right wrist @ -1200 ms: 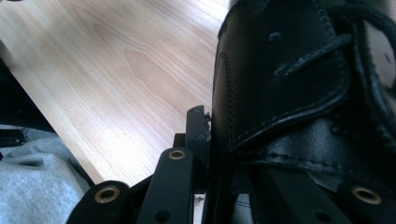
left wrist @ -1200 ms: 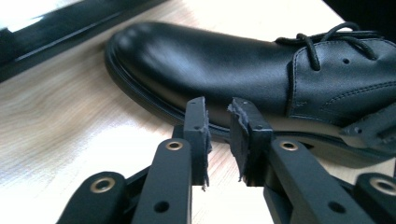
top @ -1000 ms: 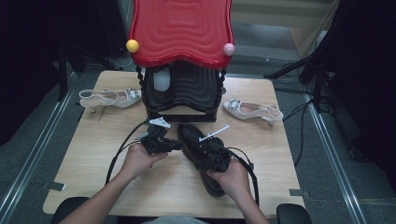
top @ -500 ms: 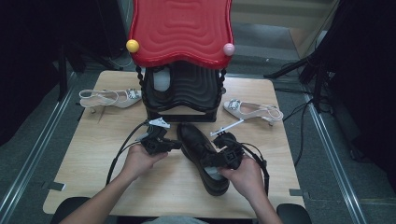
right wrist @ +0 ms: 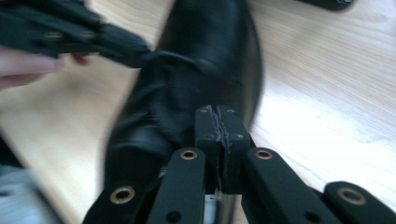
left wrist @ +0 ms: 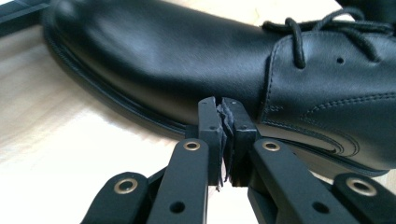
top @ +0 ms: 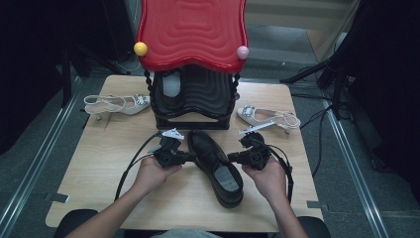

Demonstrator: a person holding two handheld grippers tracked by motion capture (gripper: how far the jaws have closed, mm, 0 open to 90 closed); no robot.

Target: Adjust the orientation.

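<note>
A black leather lace-up shoe (top: 216,167) lies on the wooden table (top: 124,148), toe toward the far side; its side shows large in the left gripper view (left wrist: 187,65). My left gripper (top: 191,157) is shut, its tips (left wrist: 220,103) pressed against the shoe's left side just above the sole. On the opposite side my right gripper (top: 231,159) is shut too, tips (right wrist: 215,112) against the blurred shoe (right wrist: 201,60). Nothing sits between either pair of jaws. The left gripper (right wrist: 135,49) also appears at the top left of the right gripper view, touching the shoe.
A black rack with a red wavy top (top: 193,34) stands at the back centre, holding something white (top: 170,85). White heeled sandals lie to its left (top: 116,103) and right (top: 265,116). Cables trail from both grippers over the table.
My right hand has moved off the shoe's heel, forward and to the right, so its gripper now touches the shoe's right side. The left gripper has barely moved.
</note>
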